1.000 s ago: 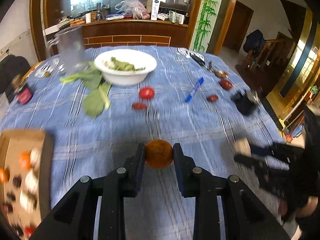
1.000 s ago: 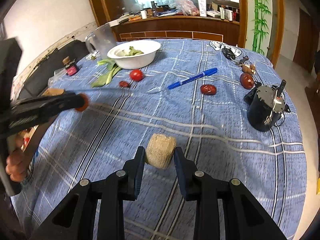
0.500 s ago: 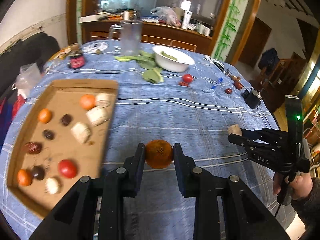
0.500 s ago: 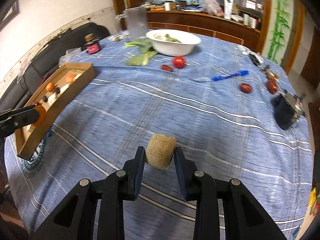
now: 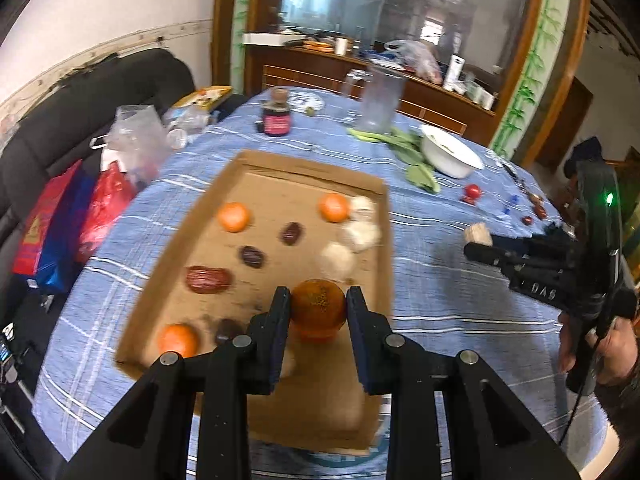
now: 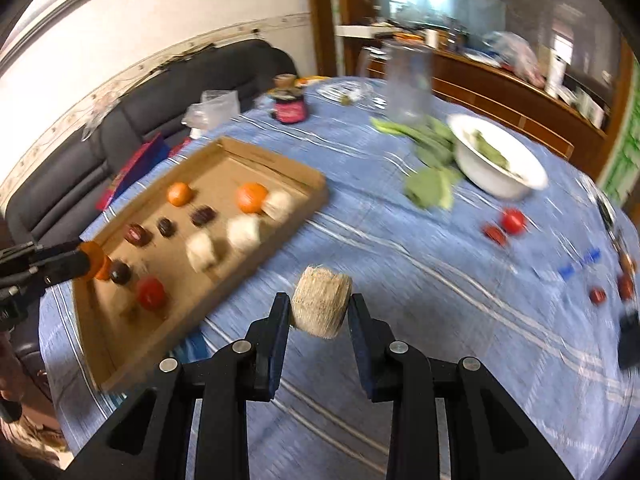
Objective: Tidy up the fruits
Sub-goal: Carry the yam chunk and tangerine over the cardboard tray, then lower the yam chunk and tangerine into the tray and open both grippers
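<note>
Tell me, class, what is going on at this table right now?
A person holds a gripper in each hand and is sorting fruit into a cardboard tray on a blue tablecloth. The left gripper is shut on an orange over the tray. The right gripper is shut on a pale fibrous roll above the cloth beside the tray. Oranges, dark dates and pale pieces already lie in the tray.
</note>
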